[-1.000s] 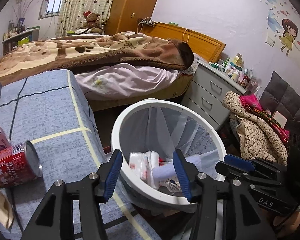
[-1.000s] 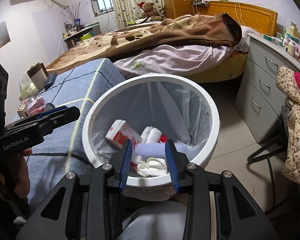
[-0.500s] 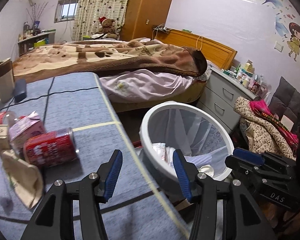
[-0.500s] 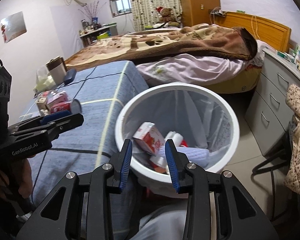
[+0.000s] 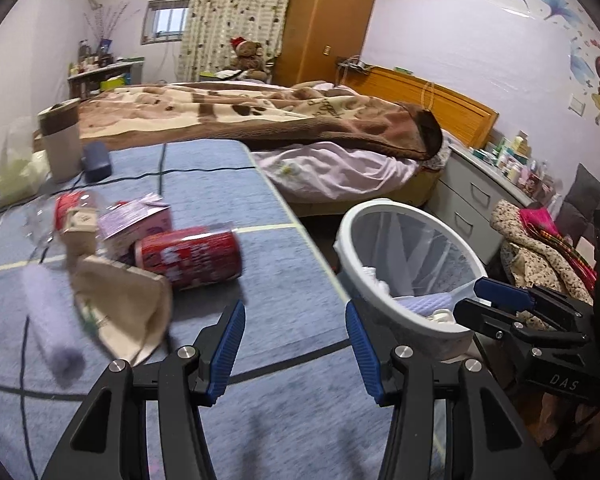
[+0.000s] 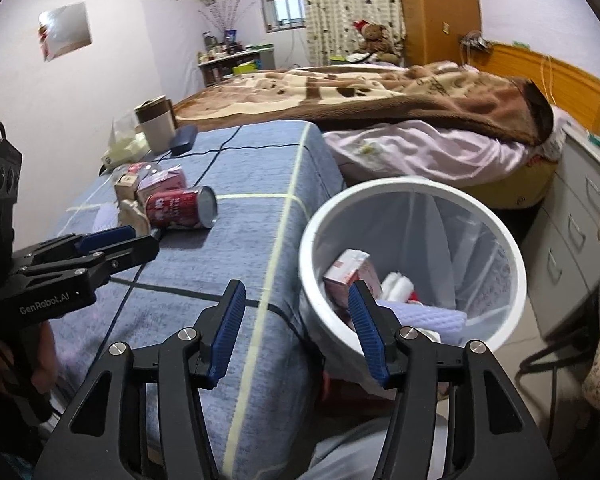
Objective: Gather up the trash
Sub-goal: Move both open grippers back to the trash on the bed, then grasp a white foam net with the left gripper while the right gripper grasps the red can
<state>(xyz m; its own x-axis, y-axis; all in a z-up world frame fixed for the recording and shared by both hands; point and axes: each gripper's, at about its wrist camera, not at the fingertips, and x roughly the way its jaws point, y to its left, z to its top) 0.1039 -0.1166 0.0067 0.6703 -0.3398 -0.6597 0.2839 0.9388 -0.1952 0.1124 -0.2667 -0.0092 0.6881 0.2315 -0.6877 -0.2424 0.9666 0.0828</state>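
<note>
A white trash bin (image 5: 380,292) with a clear liner stands beside the blue-covered table (image 5: 228,184); it holds a red-and-white carton (image 6: 350,268) and white wrappers (image 6: 396,284). On the table lie a red can (image 5: 190,256), a pink carton (image 5: 136,222), a beige paper bag (image 5: 124,312) and a lilac roll (image 5: 48,332). My left gripper (image 5: 296,344) is open and empty above the table's edge. My right gripper (image 6: 296,328) is open and empty between the table and the bin.
A grey cup (image 5: 60,144), a dark case (image 5: 96,160) and a black cable (image 5: 160,172) lie at the table's far end. A bed with a brown blanket (image 5: 260,120) is behind. Grey drawers (image 5: 472,200) and a chair with clothes (image 5: 540,248) stand to the right.
Both grippers have swung left, away from the bin and toward the table. The right gripper's jaws have opened wider. The trash pile on the table has come into fuller view.
</note>
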